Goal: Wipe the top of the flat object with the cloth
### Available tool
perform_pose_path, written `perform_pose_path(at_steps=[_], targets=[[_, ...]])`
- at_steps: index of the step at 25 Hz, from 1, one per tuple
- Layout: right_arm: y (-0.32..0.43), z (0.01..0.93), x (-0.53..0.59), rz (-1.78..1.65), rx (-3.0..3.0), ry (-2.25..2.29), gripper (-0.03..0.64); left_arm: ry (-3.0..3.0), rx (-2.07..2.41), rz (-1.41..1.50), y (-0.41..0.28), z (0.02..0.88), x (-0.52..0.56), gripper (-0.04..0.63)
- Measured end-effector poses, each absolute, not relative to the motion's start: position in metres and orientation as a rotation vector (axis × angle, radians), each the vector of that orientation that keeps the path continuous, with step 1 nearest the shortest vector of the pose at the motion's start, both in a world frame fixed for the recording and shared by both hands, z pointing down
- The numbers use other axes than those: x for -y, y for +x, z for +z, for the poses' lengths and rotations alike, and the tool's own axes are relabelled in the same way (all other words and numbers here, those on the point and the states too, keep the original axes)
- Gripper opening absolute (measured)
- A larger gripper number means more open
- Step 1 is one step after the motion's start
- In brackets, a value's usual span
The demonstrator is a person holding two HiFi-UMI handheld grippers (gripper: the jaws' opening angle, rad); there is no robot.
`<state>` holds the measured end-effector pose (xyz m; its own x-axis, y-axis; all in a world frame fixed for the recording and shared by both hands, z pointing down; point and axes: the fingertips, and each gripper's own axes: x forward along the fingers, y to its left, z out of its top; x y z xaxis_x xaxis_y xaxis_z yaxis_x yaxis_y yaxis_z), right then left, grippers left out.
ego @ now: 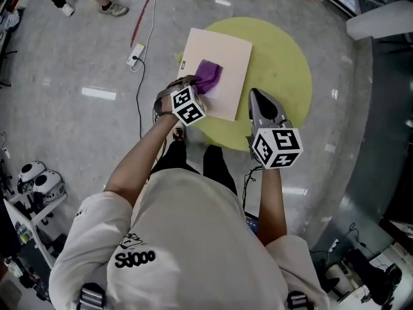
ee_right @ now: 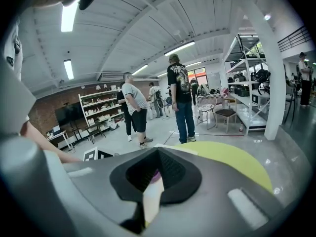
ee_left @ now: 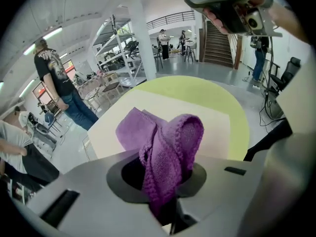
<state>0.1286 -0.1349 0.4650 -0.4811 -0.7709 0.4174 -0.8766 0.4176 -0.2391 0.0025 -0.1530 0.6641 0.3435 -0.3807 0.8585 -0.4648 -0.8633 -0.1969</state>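
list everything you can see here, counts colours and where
cloth: 1, purple, on the board, one end bunched in the left gripper
flat board: 1, beige, on the round table
round table: 1, yellow-green, in front of the person
power strip: 1, white, on the grey floor left of the table, with cables
bystanders: several, standing in the hall behind
left gripper: 1, grey, shut on the cloth, over the board
right gripper: 1, grey, shut and empty, over the table right of the board
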Motion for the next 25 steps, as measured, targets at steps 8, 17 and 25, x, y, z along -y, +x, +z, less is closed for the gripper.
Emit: perform_pose_path(at_steps=[8,17,25], targets=[[0.102,0.469,0.139,0.637,2.460,1.365,0.009,2.363,0.945,1.510,-0.054,0.662,0.154,0.064],[0.094,0.478,0.137,0.629,2.451,1.320,0.009,2.368,0.921,1.492,-0.055,0.663,0.139,0.064],[0.113,0.485,0.123,0.635,2.403,1.379,0.009,2.464,0.775,1.512,-0.010,0.665,0.127,0.064]])
